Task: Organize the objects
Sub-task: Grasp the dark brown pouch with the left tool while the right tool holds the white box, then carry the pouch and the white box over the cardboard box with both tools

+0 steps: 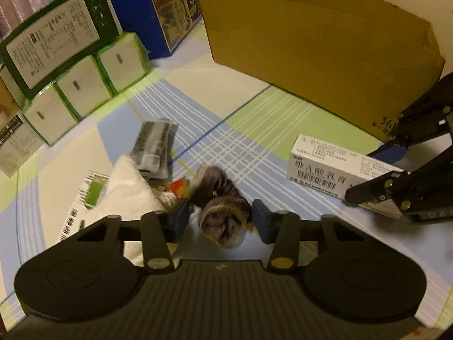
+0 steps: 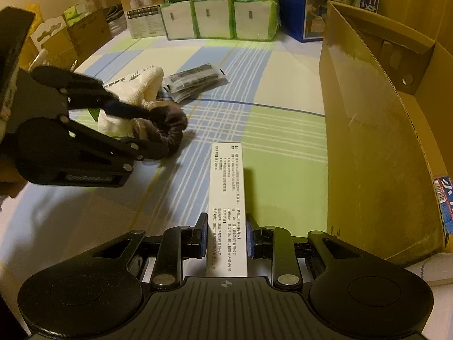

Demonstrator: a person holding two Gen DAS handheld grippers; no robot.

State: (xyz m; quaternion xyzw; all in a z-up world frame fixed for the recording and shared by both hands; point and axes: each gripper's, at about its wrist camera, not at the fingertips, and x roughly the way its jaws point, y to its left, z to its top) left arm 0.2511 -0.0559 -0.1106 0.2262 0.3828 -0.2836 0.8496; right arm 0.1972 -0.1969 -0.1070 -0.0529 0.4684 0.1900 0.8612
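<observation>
In the left wrist view my left gripper (image 1: 221, 218) is shut on a brown fuzzy roll of fabric (image 1: 223, 223), whose end faces the camera just above the checked sheet. The right wrist view shows that roll (image 2: 170, 127) between the left gripper's (image 2: 145, 134) two fingers at the left. My right gripper (image 2: 226, 235) is shut on a long white medicine box (image 2: 226, 187) printed with black text, held level over the sheet. From the left wrist view that box (image 1: 320, 167) and the right gripper (image 1: 365, 174) sit at the right, in front of an open cardboard box (image 1: 325, 56).
The cardboard box (image 2: 368, 141) stands open at the right. A white cloth (image 2: 136, 90), a bundle of black-and-white sachets (image 2: 195, 80) and a printed leaflet (image 1: 85, 198) lie on the sheet. Green tissue packs (image 2: 218, 19) and a blue carton (image 2: 311, 5) line the far edge.
</observation>
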